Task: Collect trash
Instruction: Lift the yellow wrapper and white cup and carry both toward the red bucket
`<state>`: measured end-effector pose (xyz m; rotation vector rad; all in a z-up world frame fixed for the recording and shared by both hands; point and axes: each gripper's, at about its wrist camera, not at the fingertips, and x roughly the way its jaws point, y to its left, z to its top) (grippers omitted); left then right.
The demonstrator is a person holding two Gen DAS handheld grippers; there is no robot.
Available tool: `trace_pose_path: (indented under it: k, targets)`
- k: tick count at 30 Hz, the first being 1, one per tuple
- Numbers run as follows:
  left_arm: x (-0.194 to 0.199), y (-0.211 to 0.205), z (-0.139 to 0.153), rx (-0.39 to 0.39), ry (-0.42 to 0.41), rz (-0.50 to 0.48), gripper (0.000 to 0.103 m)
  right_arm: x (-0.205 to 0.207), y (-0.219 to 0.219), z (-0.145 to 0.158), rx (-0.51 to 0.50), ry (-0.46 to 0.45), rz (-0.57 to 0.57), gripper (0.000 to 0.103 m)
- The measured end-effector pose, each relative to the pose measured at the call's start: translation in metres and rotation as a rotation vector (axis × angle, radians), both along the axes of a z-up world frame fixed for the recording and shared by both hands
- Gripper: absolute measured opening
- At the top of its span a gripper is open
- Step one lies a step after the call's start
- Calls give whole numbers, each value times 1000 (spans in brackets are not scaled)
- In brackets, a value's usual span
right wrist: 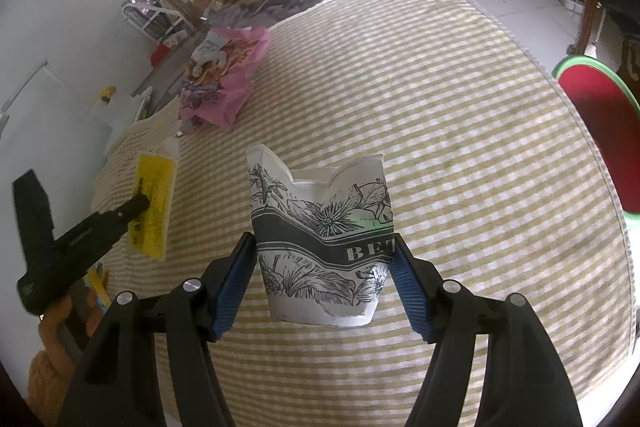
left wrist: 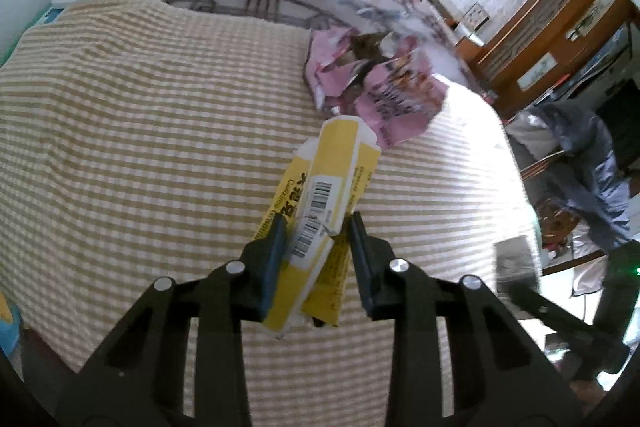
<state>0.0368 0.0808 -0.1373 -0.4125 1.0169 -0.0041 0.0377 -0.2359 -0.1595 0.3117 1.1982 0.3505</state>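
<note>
Flattened yellow box (left wrist: 320, 203) pinched by left gripper (left wrist: 318, 231) over checked tablecloth (left wrist: 140, 115). Crushed paper cup (right wrist: 322, 239), interior unseen, clamped upright by right gripper (right wrist: 325, 259). Pink bag (left wrist: 376, 83) seen holding wrappers, near table's far edge.

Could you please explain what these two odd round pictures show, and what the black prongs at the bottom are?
No robot here: a person holds a two-fingered grasping tool in each hand, each carrying a fisheye camera looking along its fingers. The left view shows the left tool closed on a flattened yellow cardboard box. The right view shows the right tool squeezing a crumpled white paper cup with black flower print. Both hover over a beige-and-white checked tablecloth, where a crumpled pink plastic bag of rubbish lies.
</note>
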Motion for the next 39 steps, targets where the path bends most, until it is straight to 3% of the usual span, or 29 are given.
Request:
trace_pose_path:
  k: [12, 24, 39]
  targets:
    - [-10, -38, 45, -35, -110, -72, 31, 0, 3, 16, -5, -62, 12, 65]
    - [-2, -63, 51, -40, -122, -135, 31, 6, -25, 19, 1, -69, -67, 65]
    - [3, -87, 53, -30, -120, -152, 31, 9, -49, 19, 7, -78, -84, 65]
